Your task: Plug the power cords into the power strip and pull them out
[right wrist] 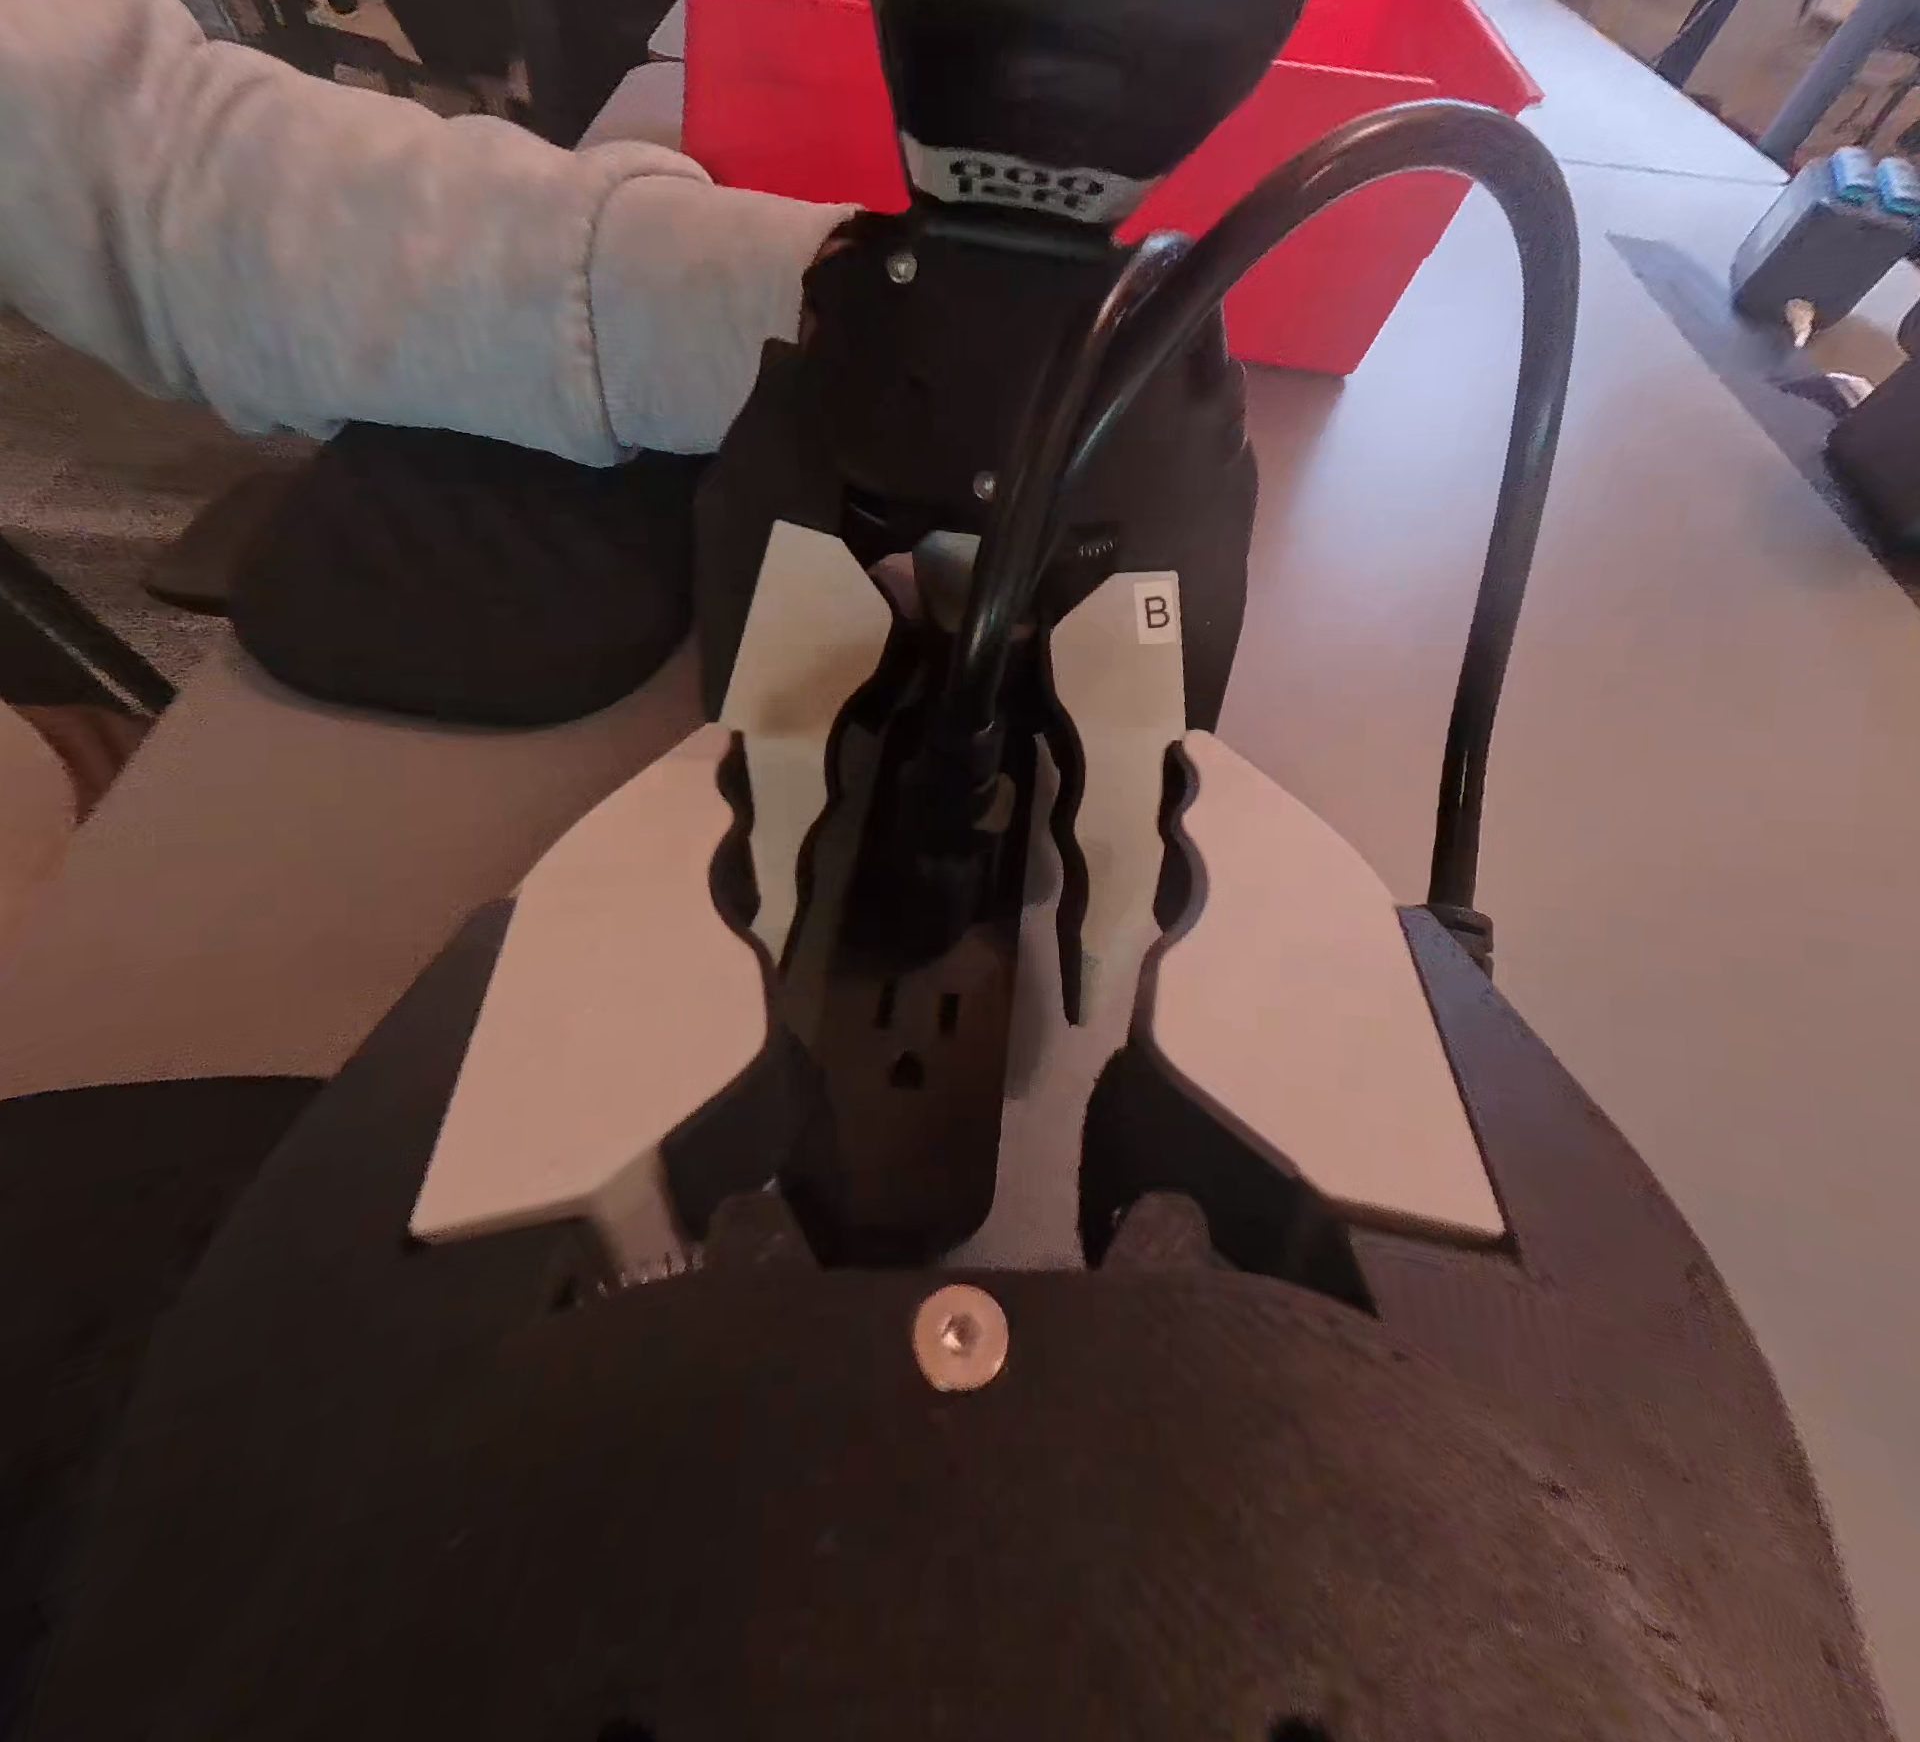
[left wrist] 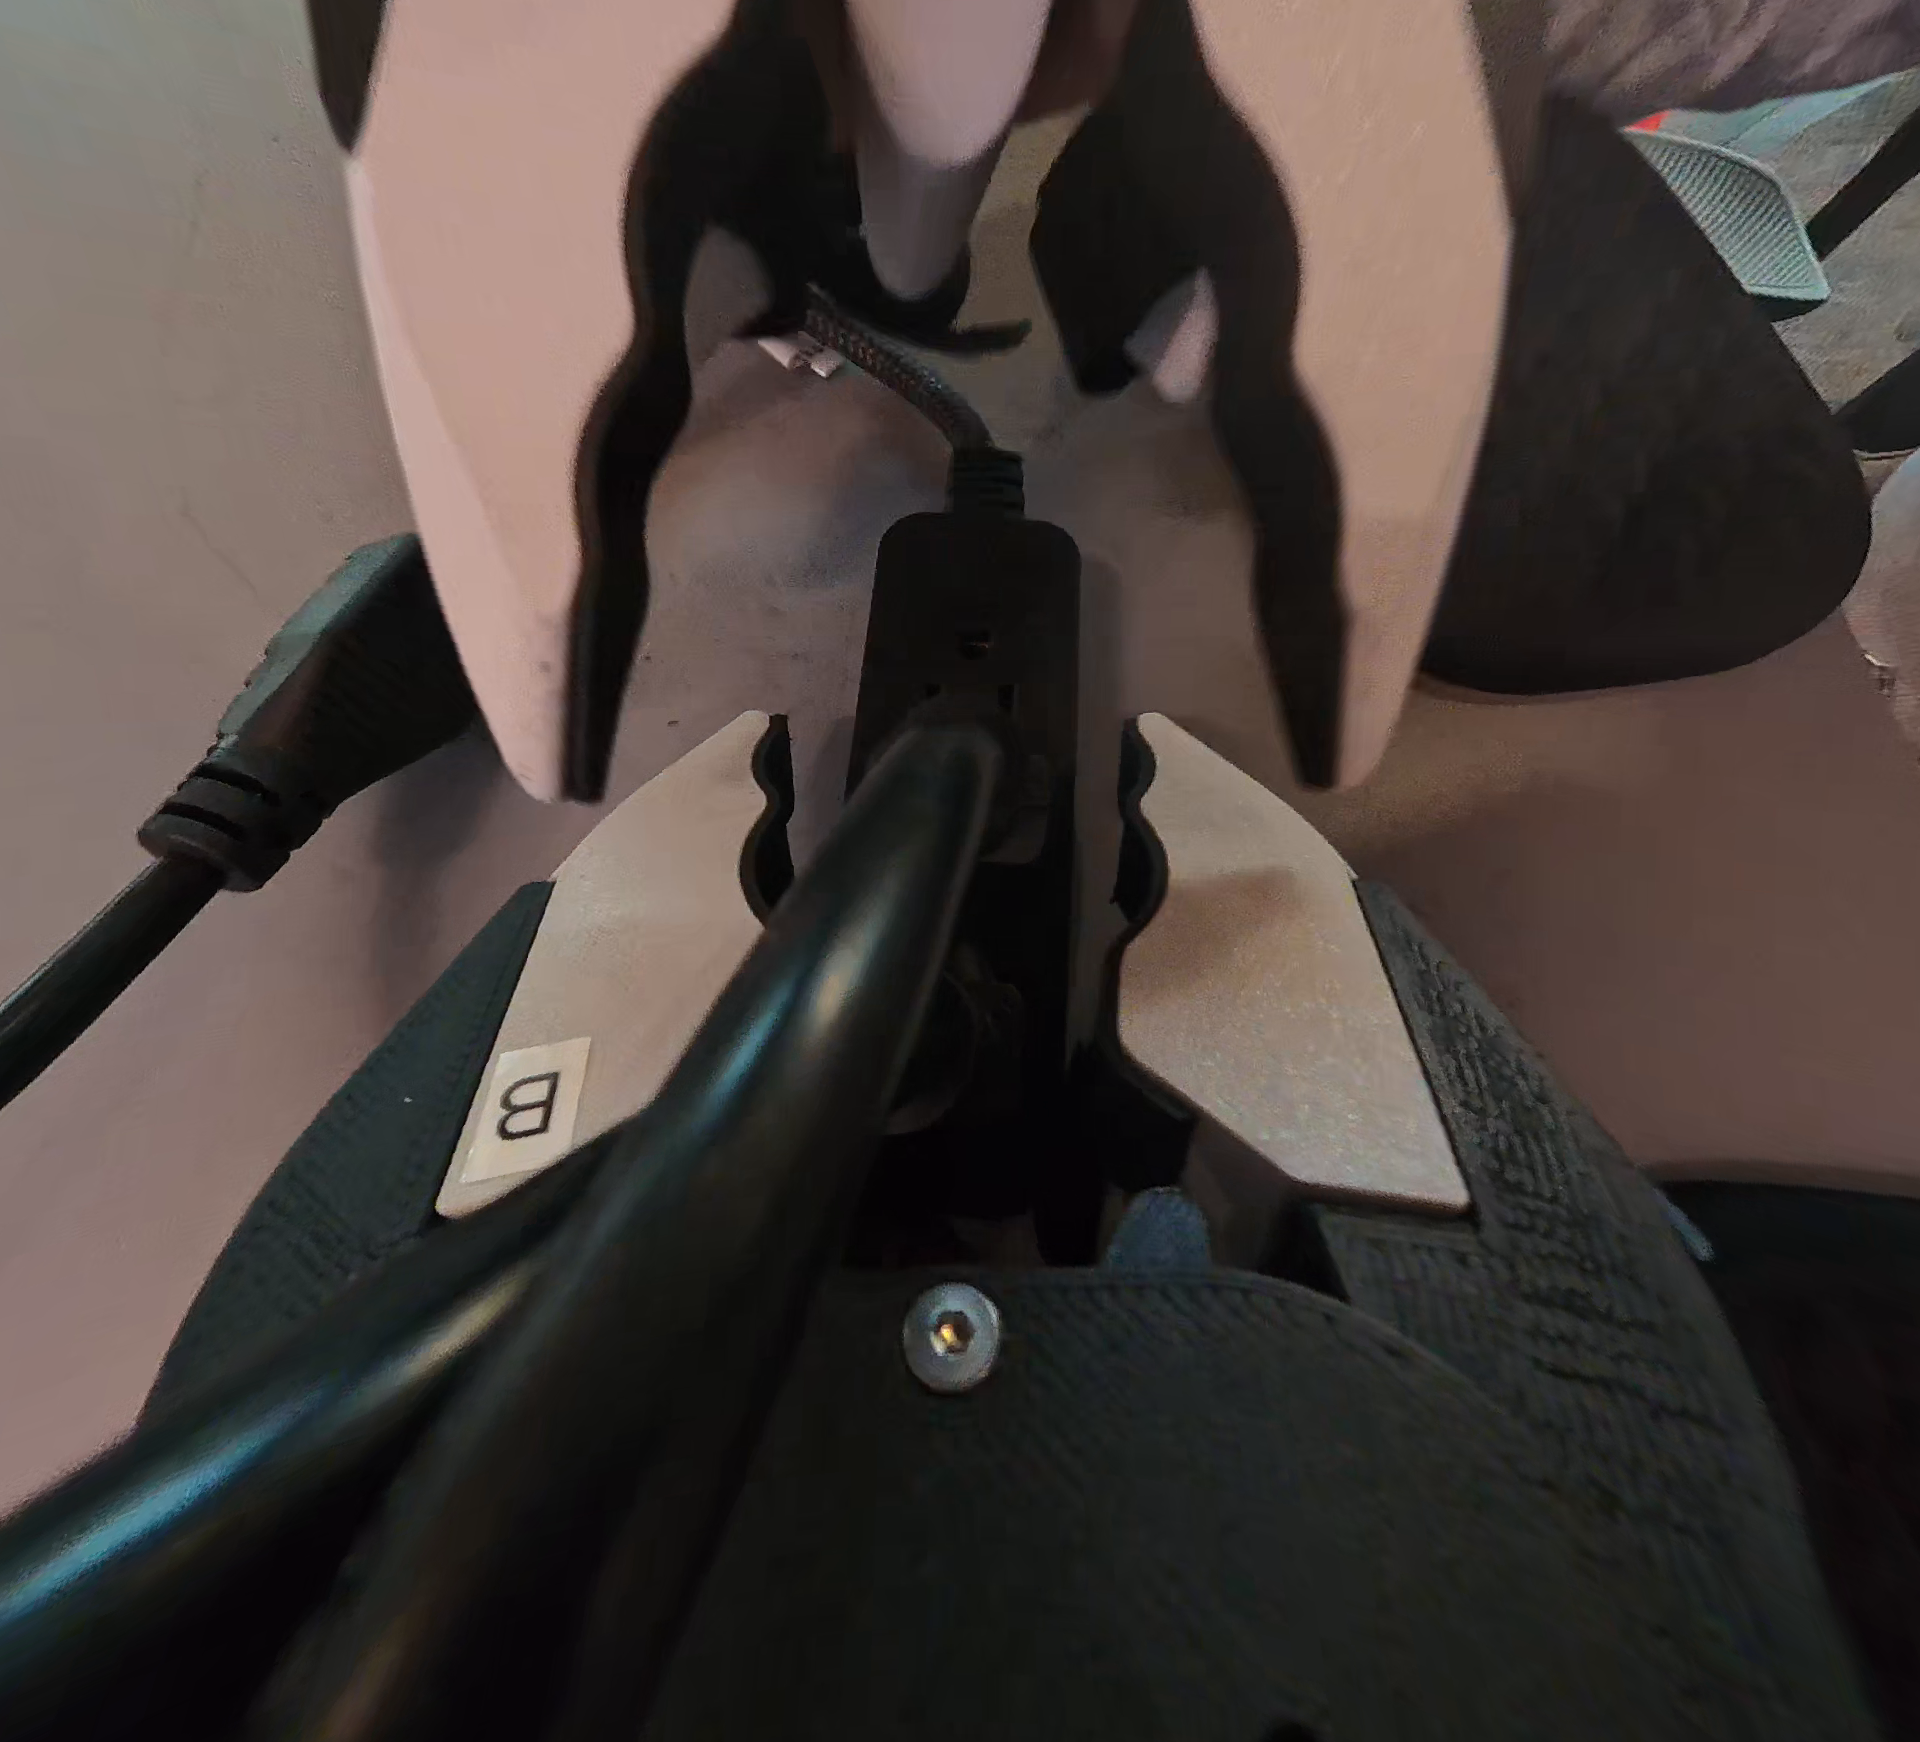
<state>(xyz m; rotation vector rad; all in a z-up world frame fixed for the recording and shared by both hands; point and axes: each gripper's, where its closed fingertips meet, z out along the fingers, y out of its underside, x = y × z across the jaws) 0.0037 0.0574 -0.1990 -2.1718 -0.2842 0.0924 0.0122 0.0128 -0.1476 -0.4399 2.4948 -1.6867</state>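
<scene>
The right gripper [right wrist: 956, 913] straddles the black power strip [right wrist: 914, 1069] on the grey desk [right wrist: 1558, 653], fingers open around it. Facing it, the left gripper [left wrist: 951, 799] is open around a plugged-in power cord [left wrist: 810, 1017]. A red bin [right wrist: 790, 92] stands behind.

dim pinkish indoor light, soft shadows, wide-angle edge bending, blurred near tool [left wrist: 951, 757]

Both wrist cameras are sitting very close above the grey table [right wrist: 1662, 653], facing each other along the black power strip [left wrist: 971, 612]. Each is showing the opposite gripper at upper centre, sharing the strip between them.
</scene>
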